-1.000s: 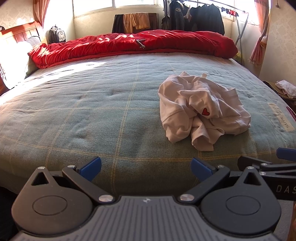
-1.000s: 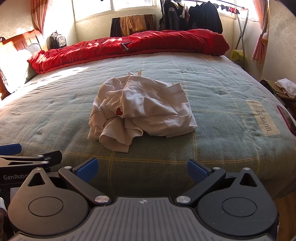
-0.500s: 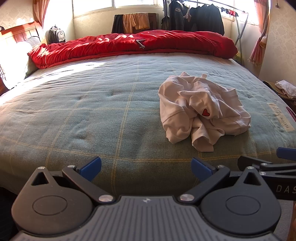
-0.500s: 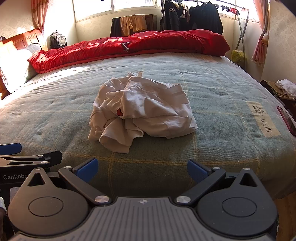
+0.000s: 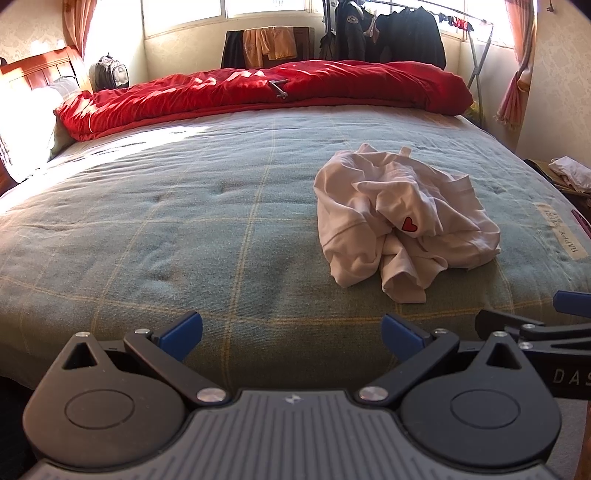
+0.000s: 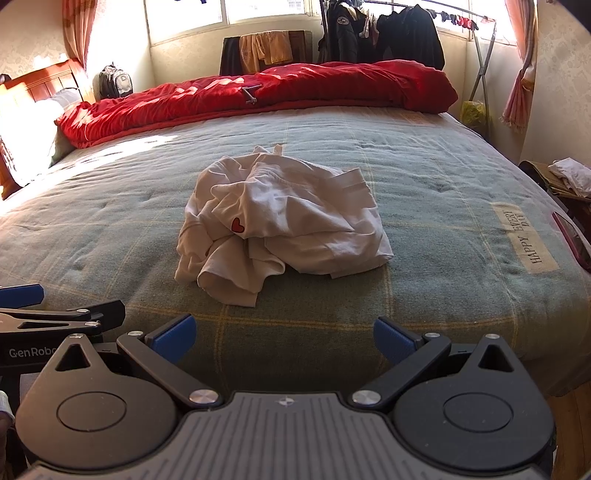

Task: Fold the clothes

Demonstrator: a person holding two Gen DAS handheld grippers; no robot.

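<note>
- Your left gripper [image 5: 291, 328] hangs at the near edge of the bed, its blue-tipped fingers [image 5: 181, 329] spread wide with nothing between them.
- Your right gripper [image 6: 284, 334] sits just beside it at the same edge, its fingers [image 6: 393, 338] also spread apart and empty; each gripper shows at the edge of the other's view.
- The white T-shirt [image 6: 284, 221] lies crumpled in a heap on the grey-green plaid blanket [image 5: 166, 236], ahead of both grippers and apart from them.
- From your right gripper the heap is nearly straight ahead; from your left it lies ahead and to the right.
- A small red heart [image 6: 237, 225] shows on a fold near the middle of the heap, and a sleeve opening [image 6: 225, 286] points toward you at its near end.
- A red quilt [image 5: 258, 92] is bunched along the far side of the bed.
- A cloth label reading "HAPPY EVERY DAY" [image 6: 524, 238] is sewn on the blanket to the right of the T-shirt.
- Dark jackets [image 6: 384, 33] hang on a rack under the window.
</note>
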